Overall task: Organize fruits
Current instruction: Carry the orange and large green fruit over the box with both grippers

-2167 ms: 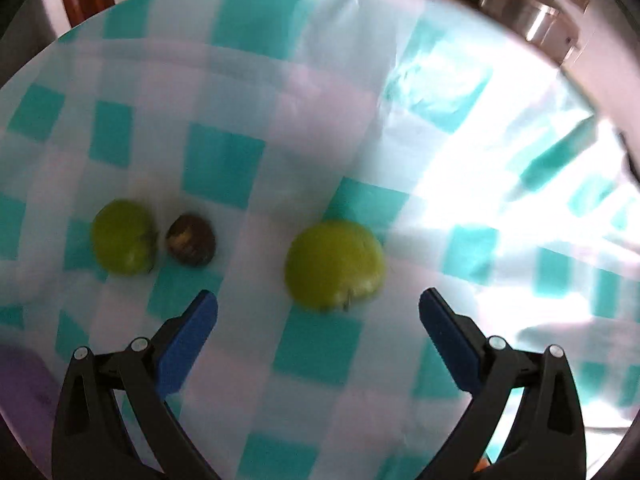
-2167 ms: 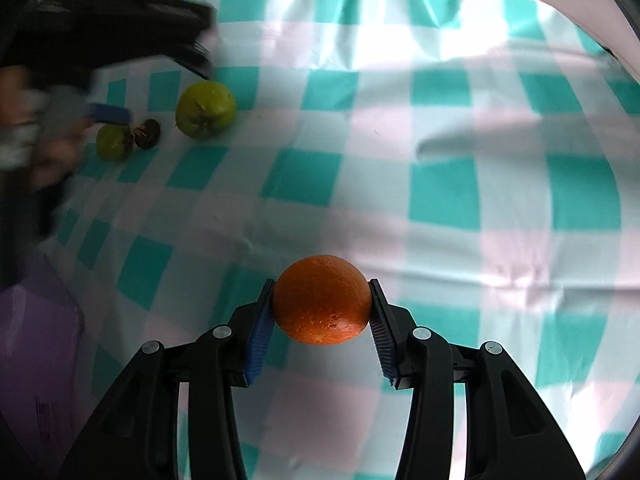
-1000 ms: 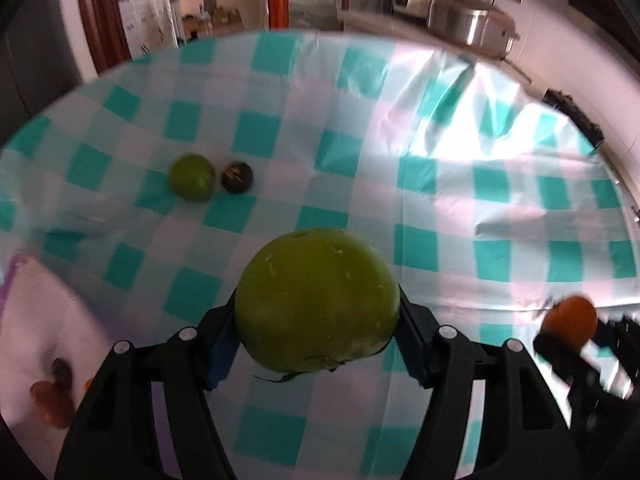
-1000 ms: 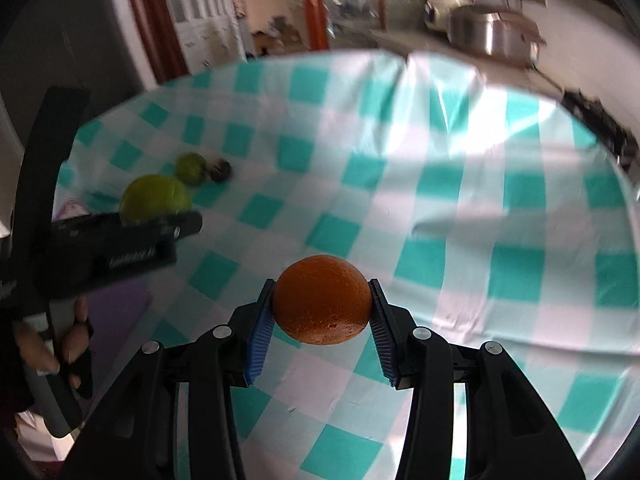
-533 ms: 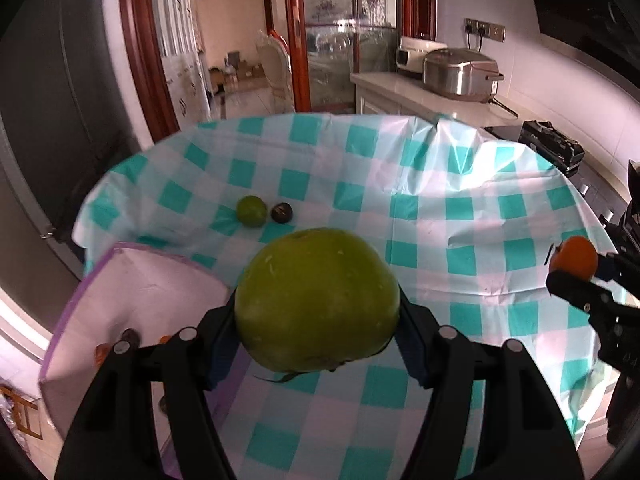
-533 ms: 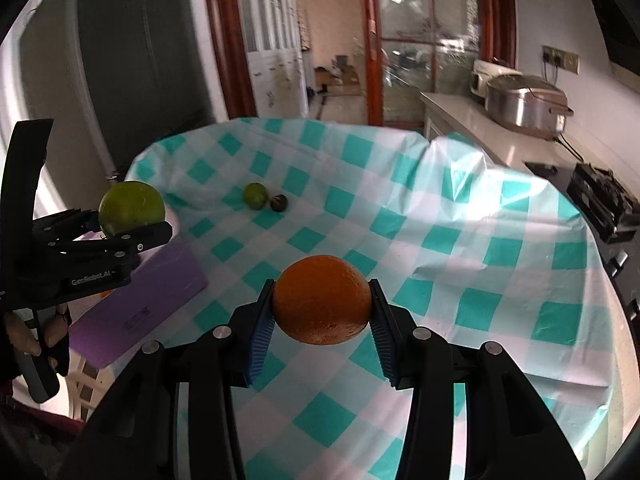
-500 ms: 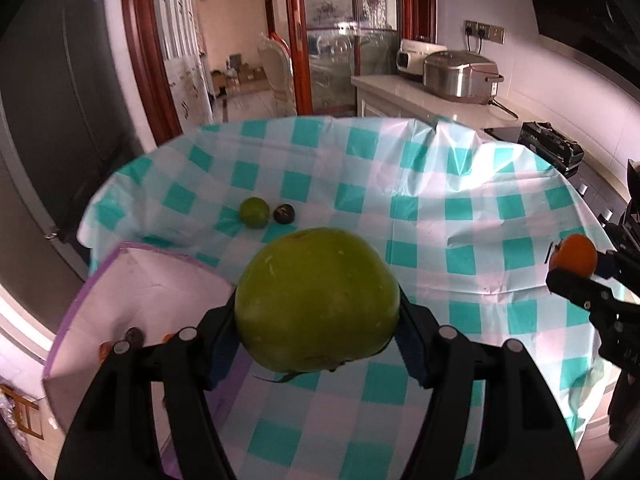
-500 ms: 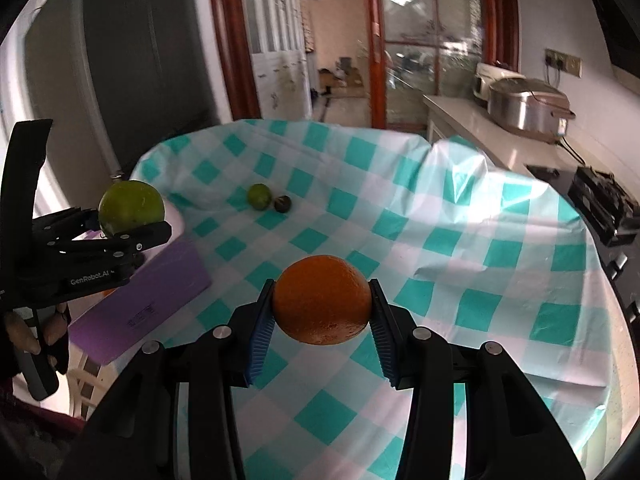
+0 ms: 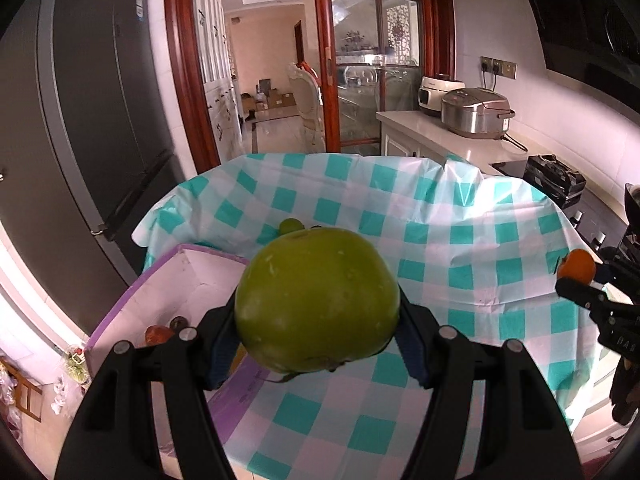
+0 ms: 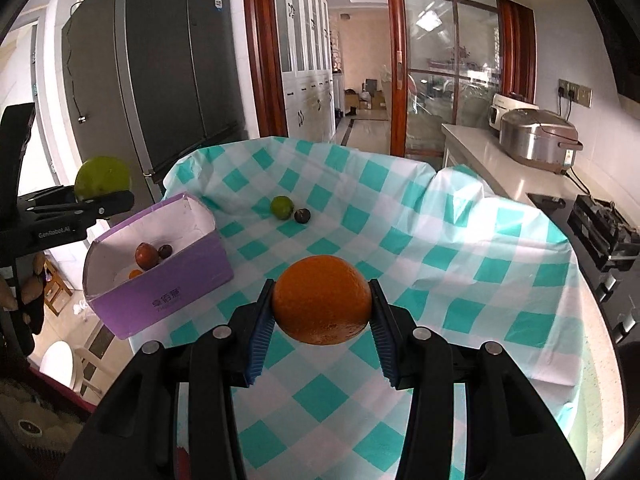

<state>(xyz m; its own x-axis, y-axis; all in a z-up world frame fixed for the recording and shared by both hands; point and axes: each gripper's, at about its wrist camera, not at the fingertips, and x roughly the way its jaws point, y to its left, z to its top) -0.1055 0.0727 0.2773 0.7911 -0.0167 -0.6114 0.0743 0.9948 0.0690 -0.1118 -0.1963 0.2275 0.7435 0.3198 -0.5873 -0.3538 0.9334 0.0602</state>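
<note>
The left gripper [image 9: 316, 344] is clenching a big round green fruit [image 9: 316, 300], and the right gripper [image 10: 320, 332] is grasping a round orange [image 10: 322, 299]. Some fruits are lying already in the purple cardboard box [image 10: 160, 280] at ten o'clock, while a small green fruit [image 10: 281, 207] and a dark round fruit [image 10: 302, 215] are waiting on the checked cloth at twelve o'clock.

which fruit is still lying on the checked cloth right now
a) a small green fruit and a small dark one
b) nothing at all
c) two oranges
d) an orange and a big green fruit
a: the small green fruit and the small dark fruit lie side by side on the cloth, while the orange and the big green fruit are each clamped in a tool.
</note>
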